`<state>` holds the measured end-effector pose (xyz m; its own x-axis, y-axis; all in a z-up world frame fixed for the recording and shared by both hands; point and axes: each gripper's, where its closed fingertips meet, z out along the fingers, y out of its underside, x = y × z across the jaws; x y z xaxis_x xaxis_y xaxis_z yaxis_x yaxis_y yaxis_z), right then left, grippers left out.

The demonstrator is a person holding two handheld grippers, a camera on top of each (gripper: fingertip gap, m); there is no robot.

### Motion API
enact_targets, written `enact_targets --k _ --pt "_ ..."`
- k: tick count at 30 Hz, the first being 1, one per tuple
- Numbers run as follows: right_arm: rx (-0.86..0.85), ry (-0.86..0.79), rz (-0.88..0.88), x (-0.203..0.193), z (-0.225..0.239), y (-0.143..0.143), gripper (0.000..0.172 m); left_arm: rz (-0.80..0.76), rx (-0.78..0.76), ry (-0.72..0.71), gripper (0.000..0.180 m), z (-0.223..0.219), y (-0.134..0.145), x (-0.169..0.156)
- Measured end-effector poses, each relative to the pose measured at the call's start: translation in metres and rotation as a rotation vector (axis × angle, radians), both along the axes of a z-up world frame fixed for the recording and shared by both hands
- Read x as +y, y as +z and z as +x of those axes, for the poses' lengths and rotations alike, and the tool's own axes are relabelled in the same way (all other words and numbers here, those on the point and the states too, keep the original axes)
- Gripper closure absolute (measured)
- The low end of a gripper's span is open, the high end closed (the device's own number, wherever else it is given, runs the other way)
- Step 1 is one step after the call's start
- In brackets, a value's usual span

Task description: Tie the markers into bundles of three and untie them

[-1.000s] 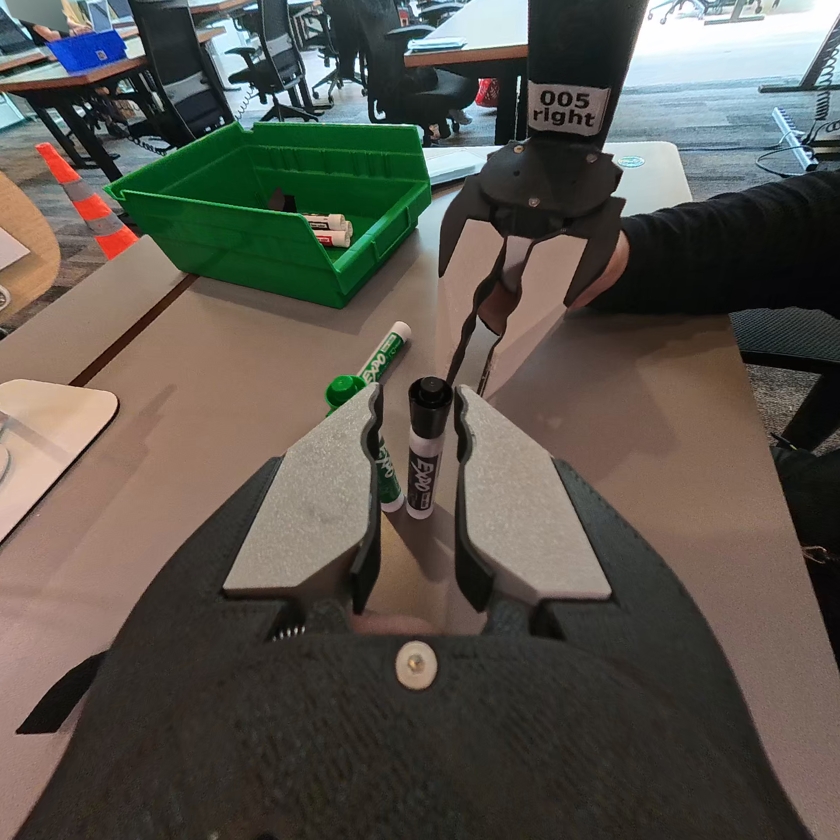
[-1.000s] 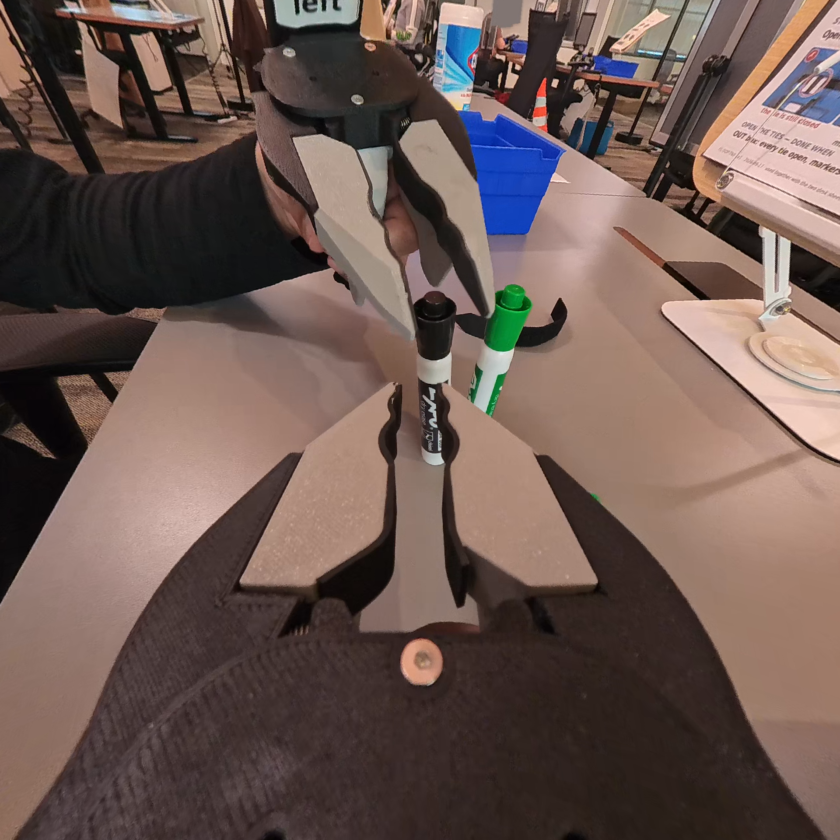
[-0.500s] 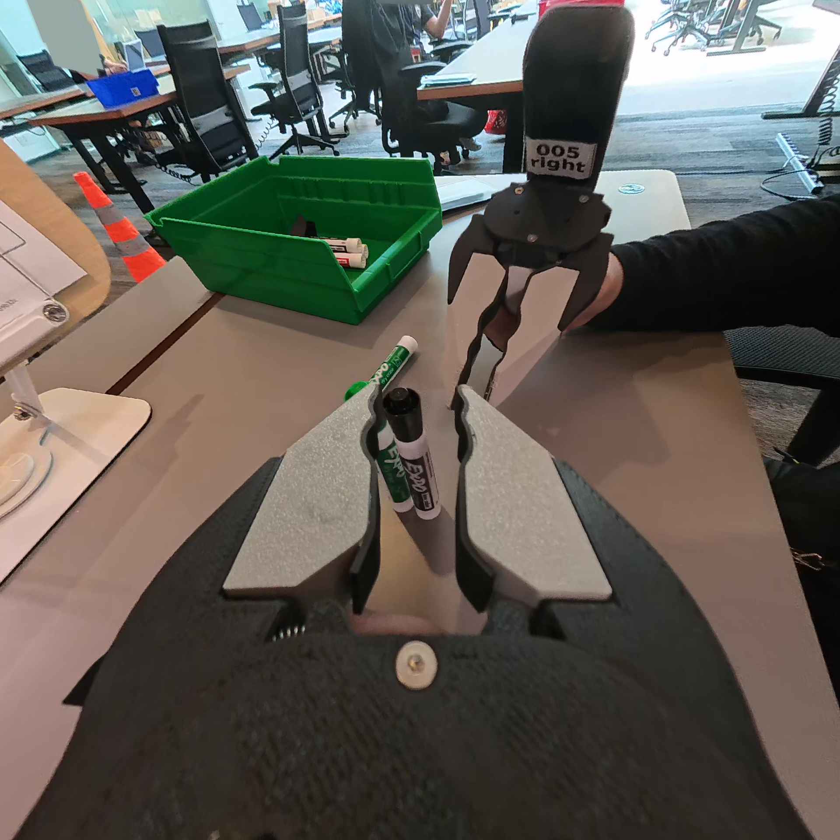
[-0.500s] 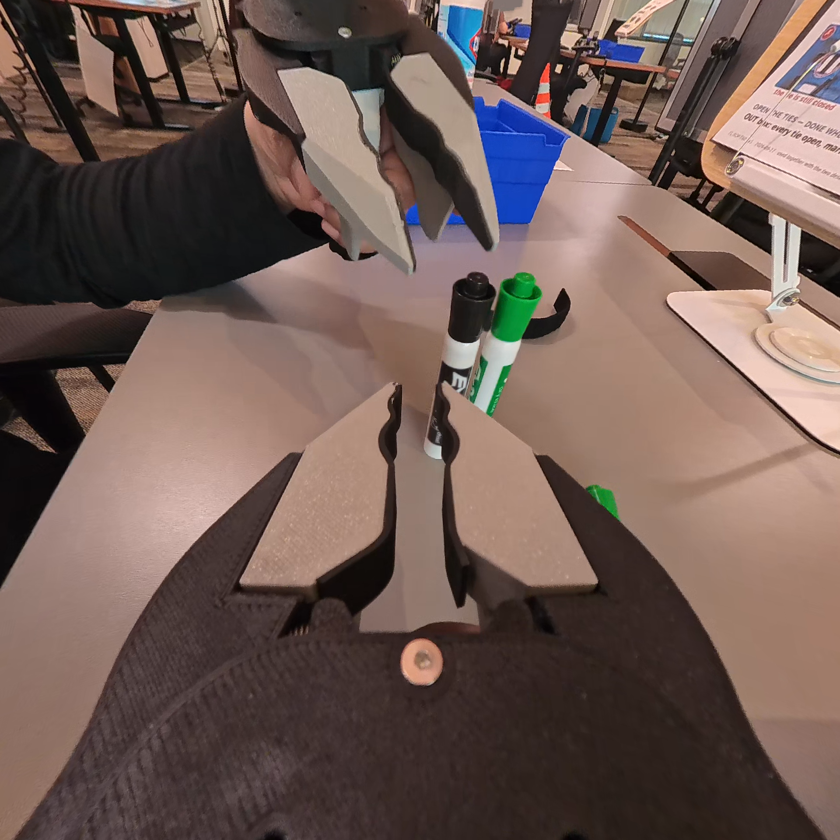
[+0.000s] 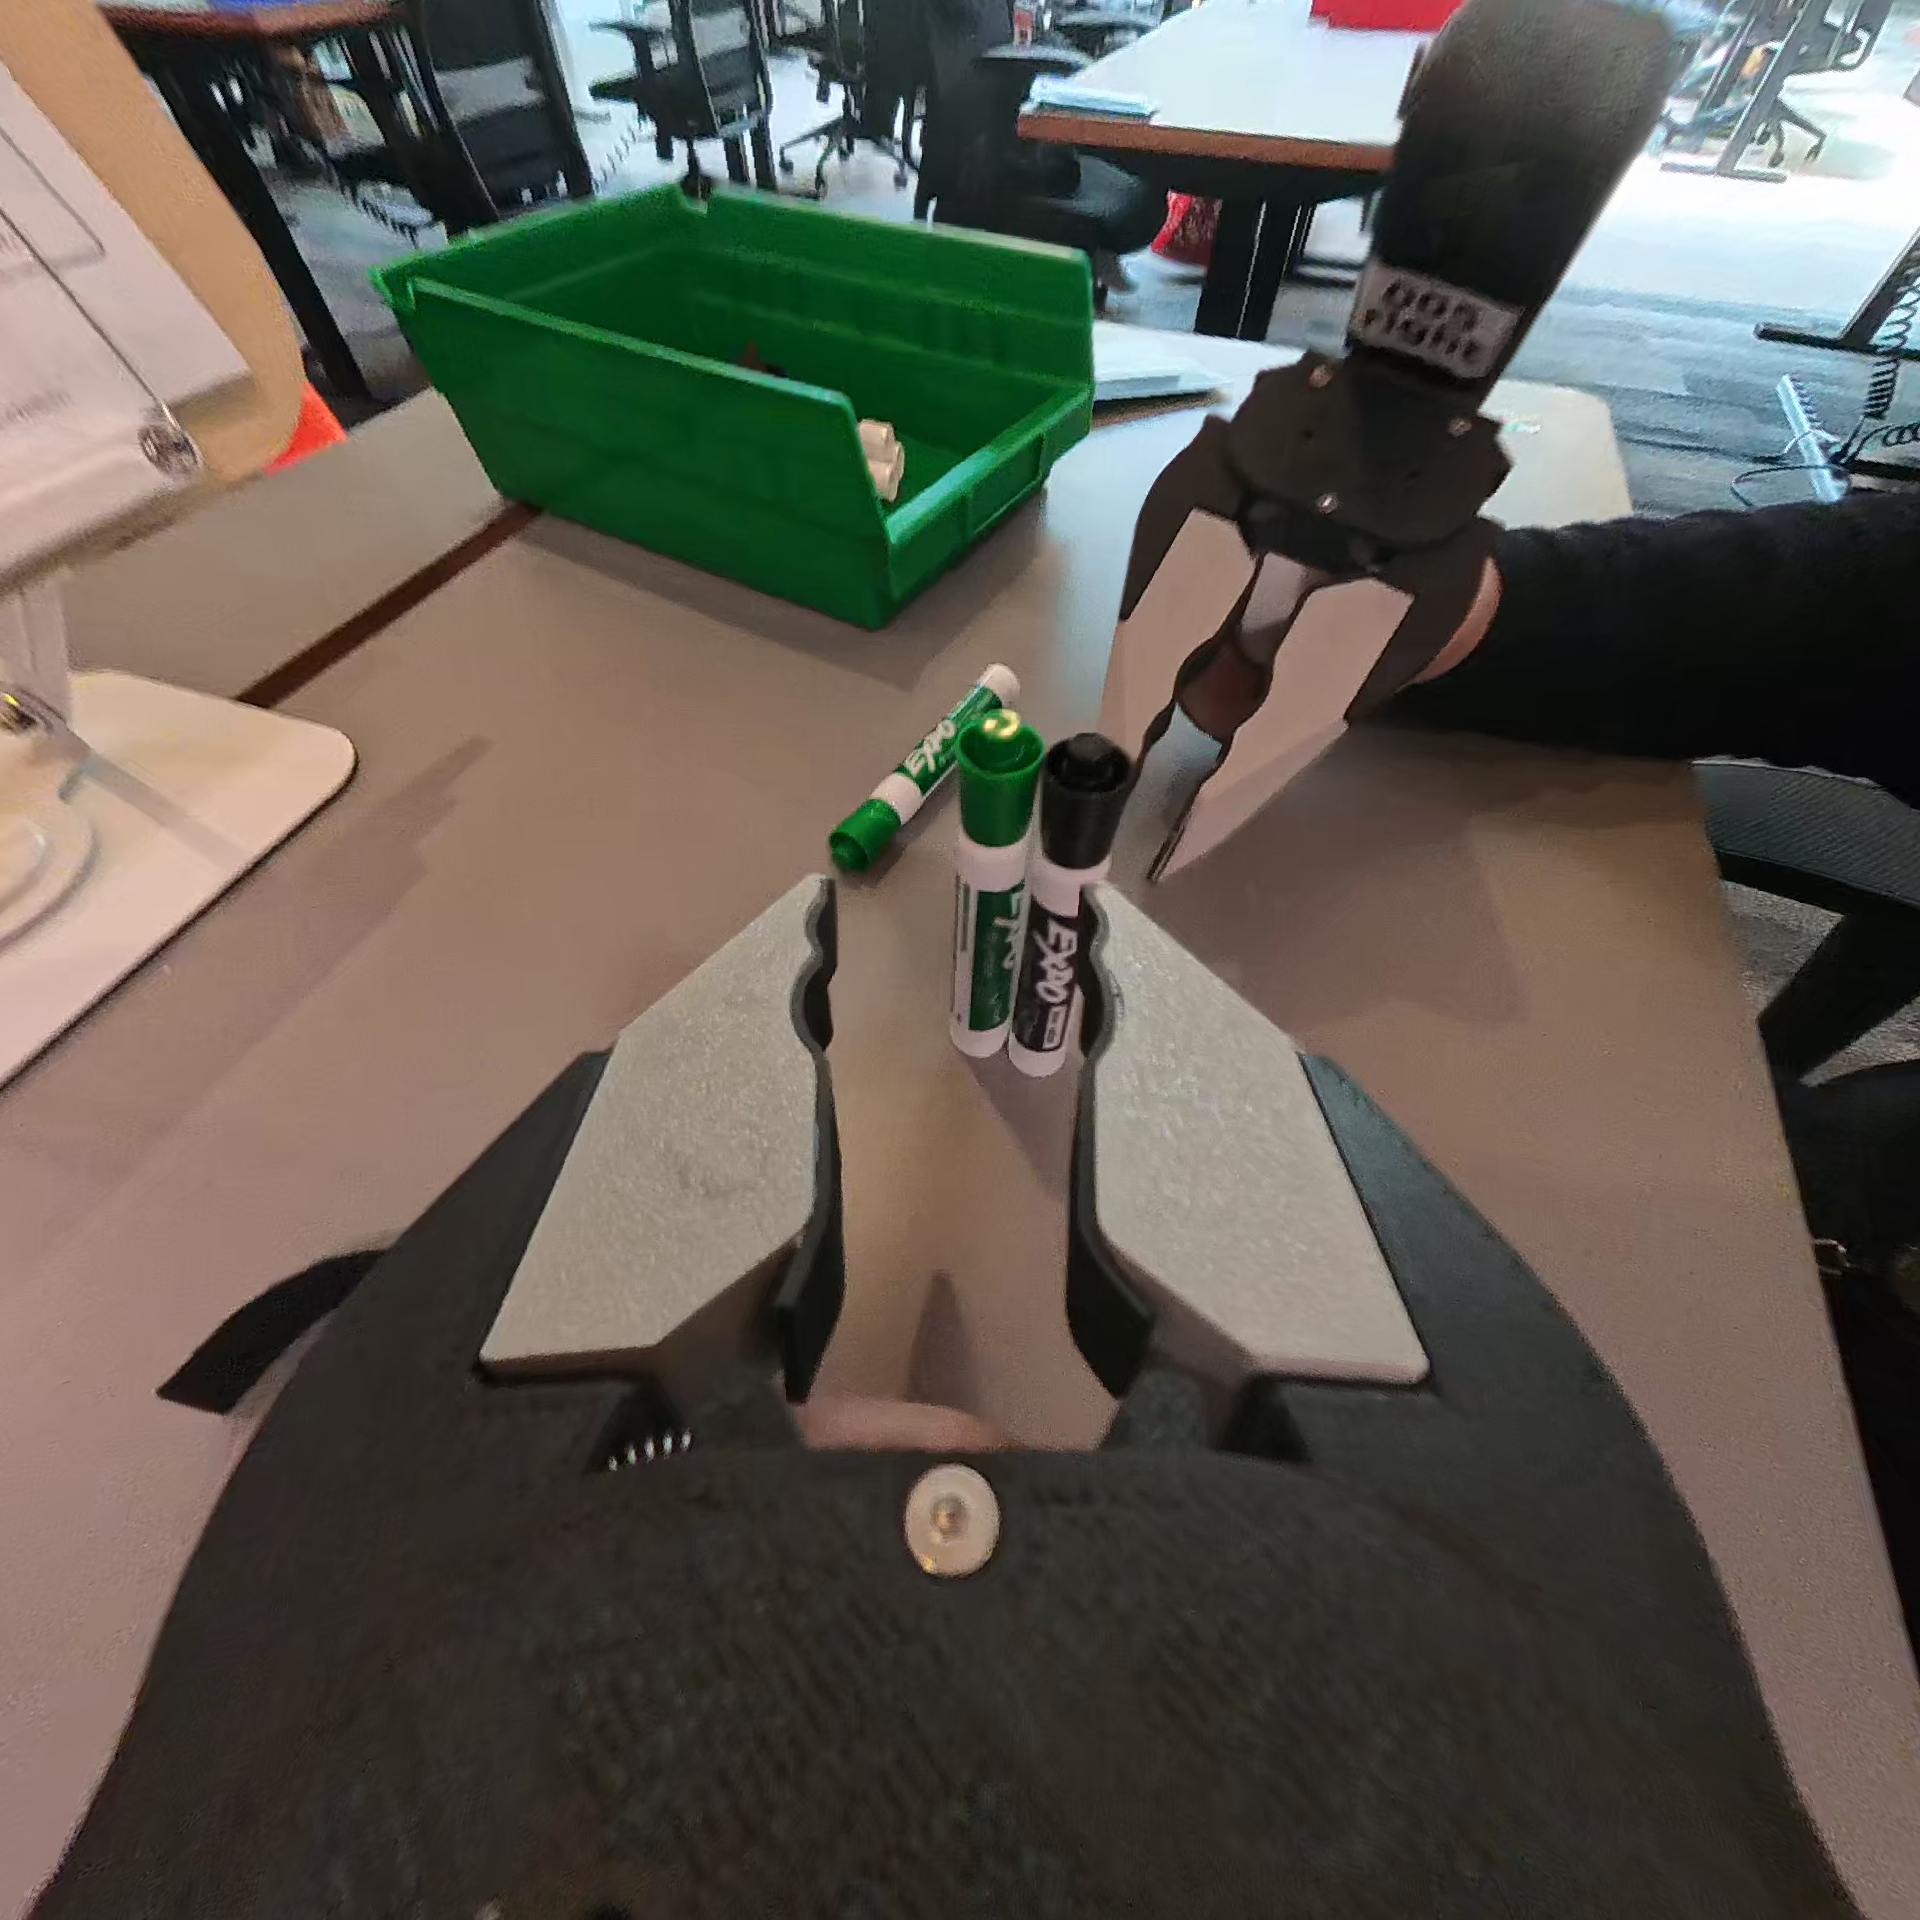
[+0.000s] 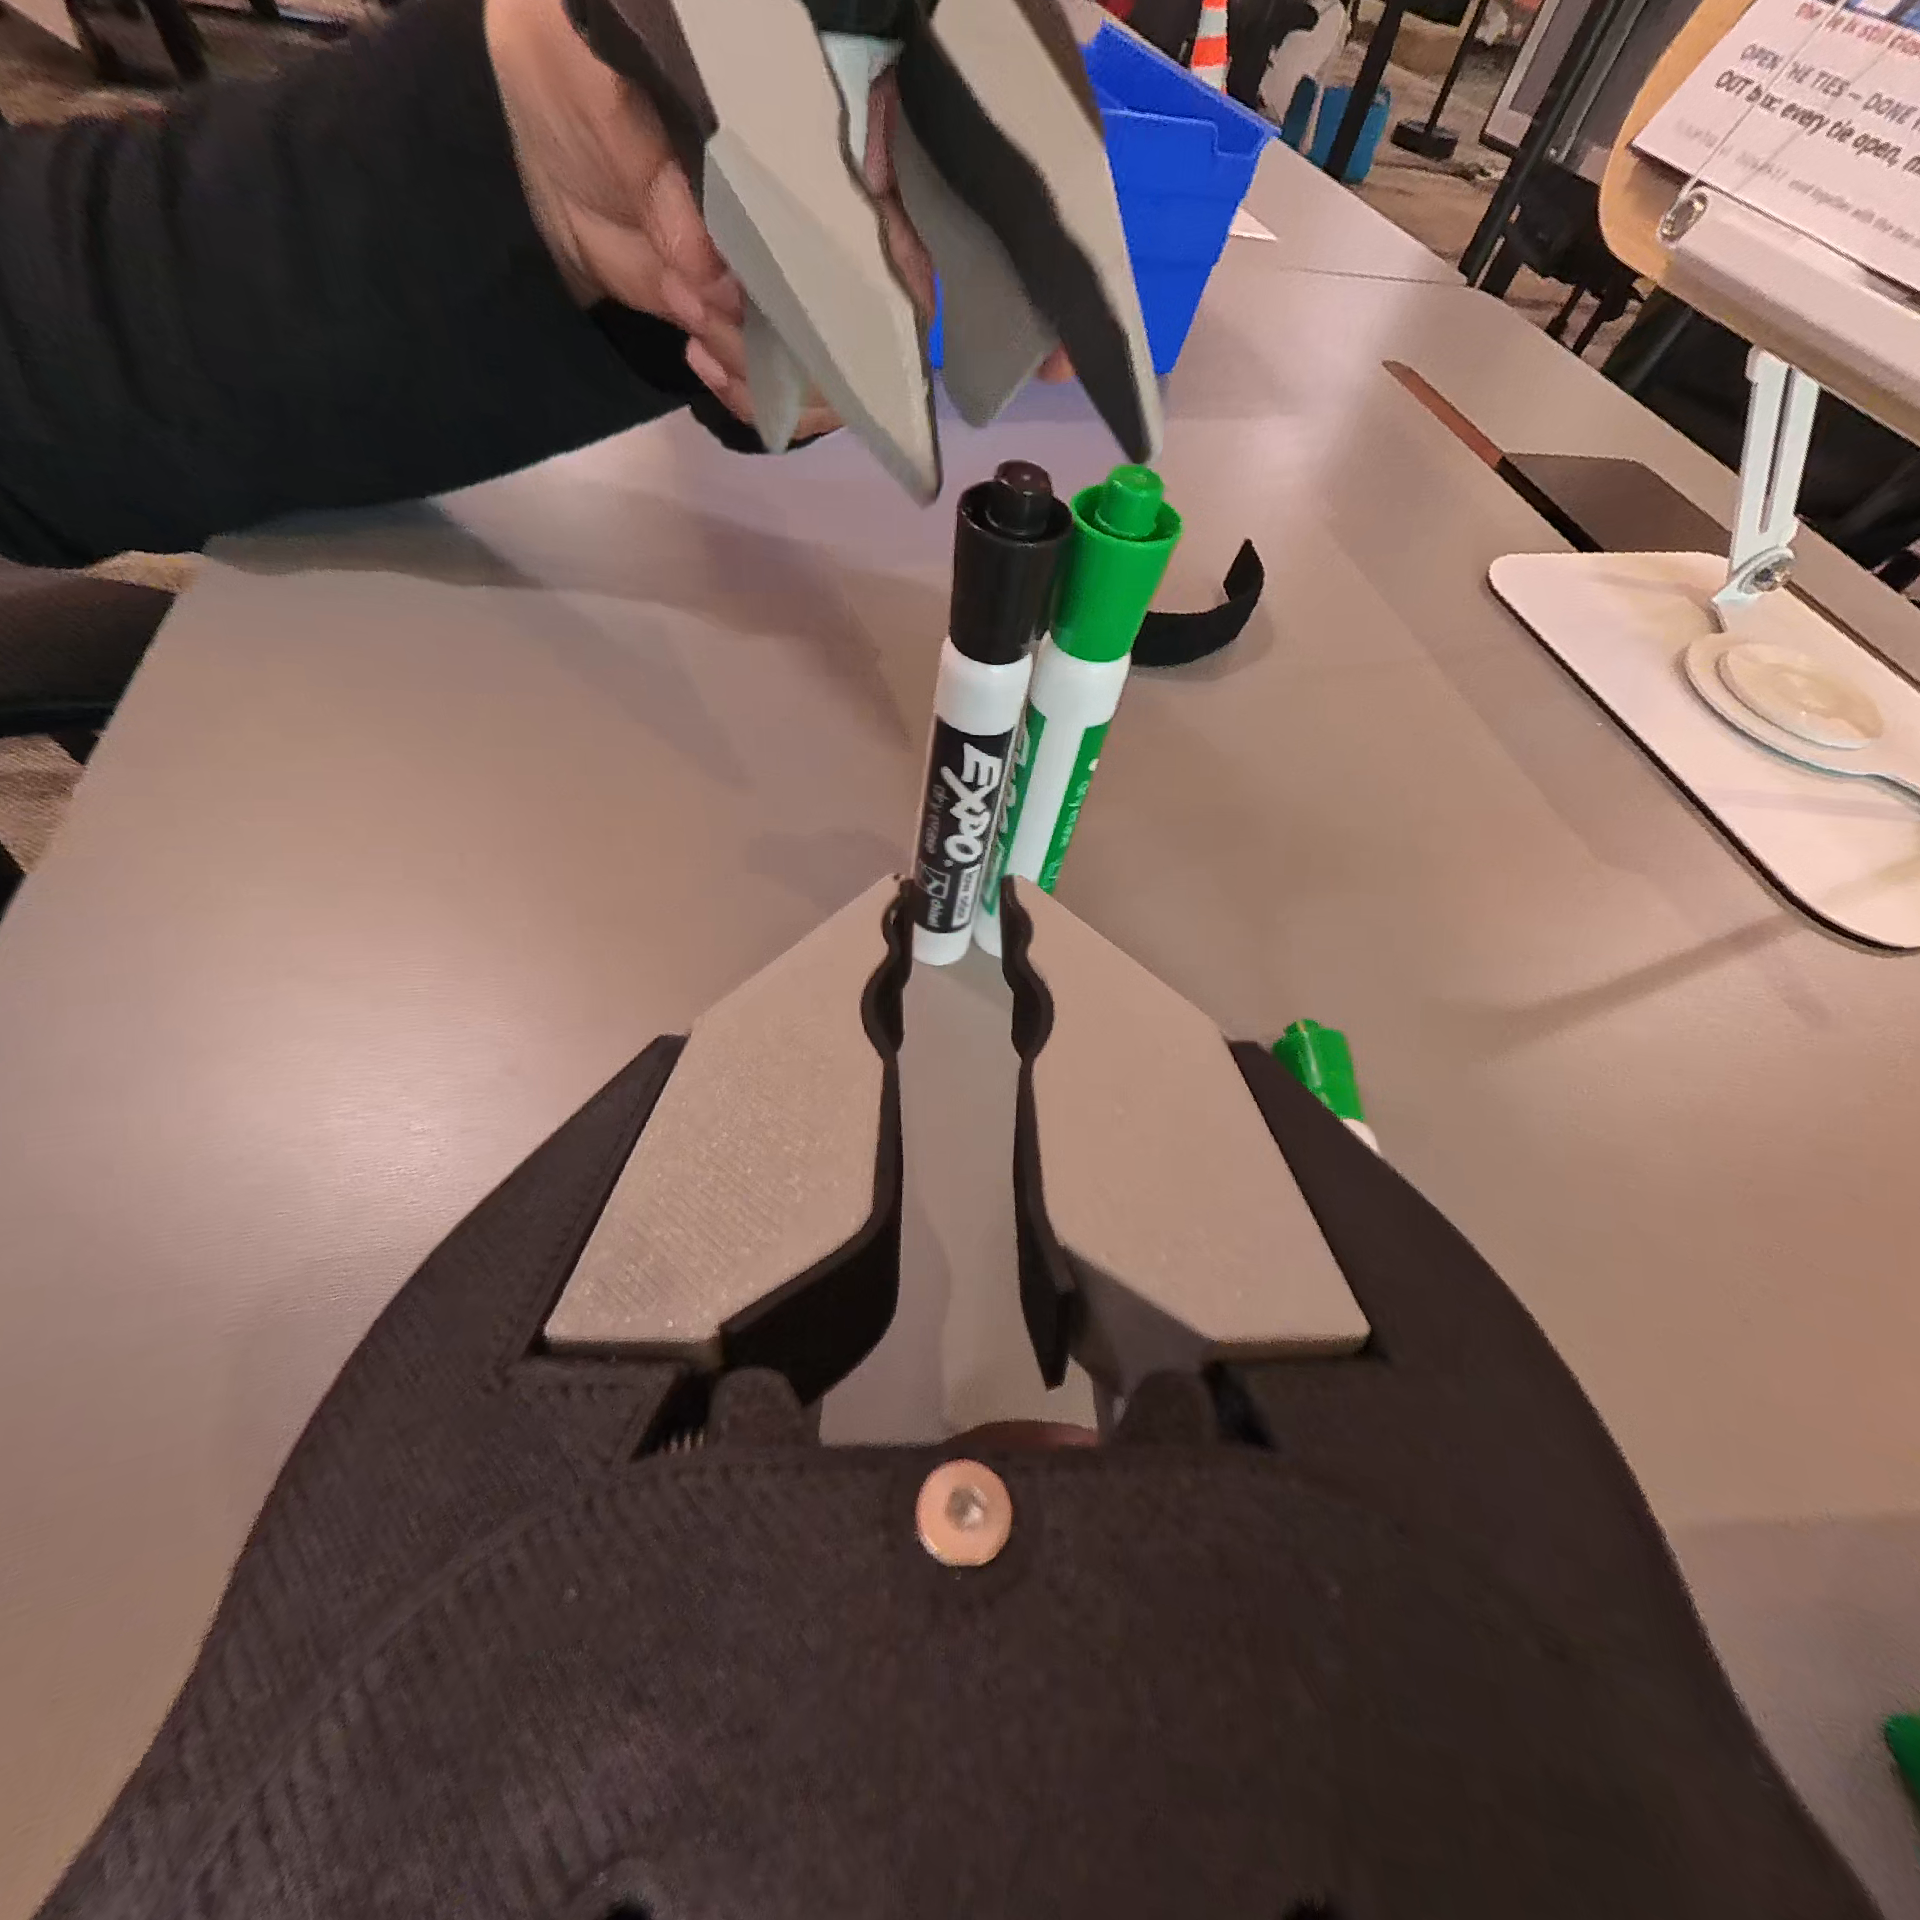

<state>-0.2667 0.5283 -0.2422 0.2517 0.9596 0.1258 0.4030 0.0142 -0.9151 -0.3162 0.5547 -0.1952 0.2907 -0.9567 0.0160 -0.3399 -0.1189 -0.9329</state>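
Markers first: a black one (image 6: 977, 727) and a green one (image 6: 1081, 717) stand upright side by side, touching, about mid-table, caps up. A second green marker (image 5: 914, 769) lies flat just beside them, toward the green bin (image 5: 644, 436) at the far edge in the left wrist view. That bin has a few white marker ends showing inside.

Left gripper (image 5: 956, 899) hangs right over the two caps with its fingers spread wide, not squeezing anything. Right gripper (image 6: 954, 914) is down low by the foot of the black marker. Its fingers are only a narrow slit apart, and from the left wrist view the tips sit beside the pair rather than pinching it.

Black strap (image 6: 1205, 623) lies curled on the table just past the markers. A blue bin (image 6: 1164, 208) sits further back.
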Motion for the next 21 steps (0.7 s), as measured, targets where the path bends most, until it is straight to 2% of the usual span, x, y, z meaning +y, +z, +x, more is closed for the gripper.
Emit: enact_targets --k 7,16,21 --pt "-0.031 -0.115 0.019 0.024 0.008 -0.009 0.162 -0.024 0.105 -0.044 0.126 0.015 -0.04 0.001" --pt "-0.045 -0.068 0.02 0.018 -0.001 -0.013 0.161 0.048 0.021 -0.12 0.127 0.03 -0.033 -0.009" --pt "-0.005 -0.052 0.013 0.018 -0.006 -0.008 0.161 0.069 -0.007 -0.151 0.12 0.036 -0.035 -0.011"
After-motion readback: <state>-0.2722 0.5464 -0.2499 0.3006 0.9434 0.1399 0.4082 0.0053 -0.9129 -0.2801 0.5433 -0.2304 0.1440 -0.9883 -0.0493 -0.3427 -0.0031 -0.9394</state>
